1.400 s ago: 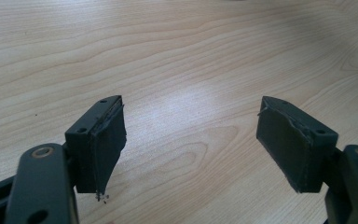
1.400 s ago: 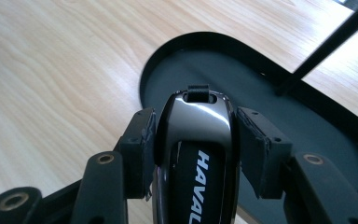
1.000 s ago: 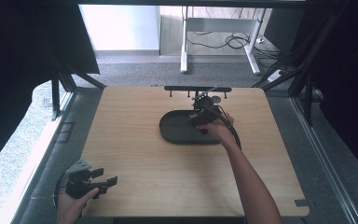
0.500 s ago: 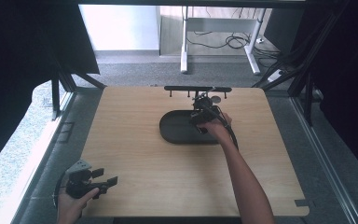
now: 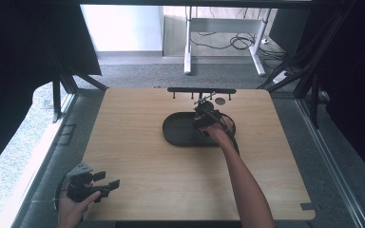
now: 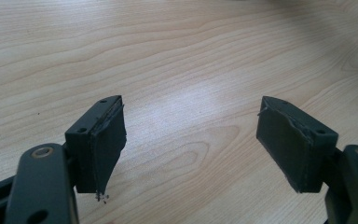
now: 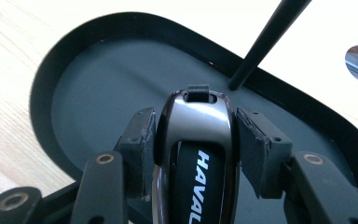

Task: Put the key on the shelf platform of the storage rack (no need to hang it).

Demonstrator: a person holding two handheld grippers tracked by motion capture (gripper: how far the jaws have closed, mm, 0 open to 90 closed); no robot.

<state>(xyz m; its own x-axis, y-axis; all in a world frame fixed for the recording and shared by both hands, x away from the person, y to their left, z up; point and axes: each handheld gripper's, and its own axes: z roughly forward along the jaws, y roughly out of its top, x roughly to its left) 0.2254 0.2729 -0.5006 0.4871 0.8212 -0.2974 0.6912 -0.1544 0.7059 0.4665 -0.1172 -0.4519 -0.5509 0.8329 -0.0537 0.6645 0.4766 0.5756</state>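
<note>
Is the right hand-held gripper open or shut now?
Shut: the right hand-held gripper presses both jaws against the key fob above the black tray.

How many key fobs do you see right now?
1. The key fob sits clamped in the right tool, above the black tray. Another could be hidden under the hand in the high view.

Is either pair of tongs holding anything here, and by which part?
Right tongs grip a HAVAL key fob by its sides, near the loop end. Left tongs hold nothing.

The right gripper (image 5: 203, 115) has eased slightly toward the worktop's (image 5: 138, 156) near edge over the black tray (image 5: 180, 134), the forearm shifting a little with it.
</note>
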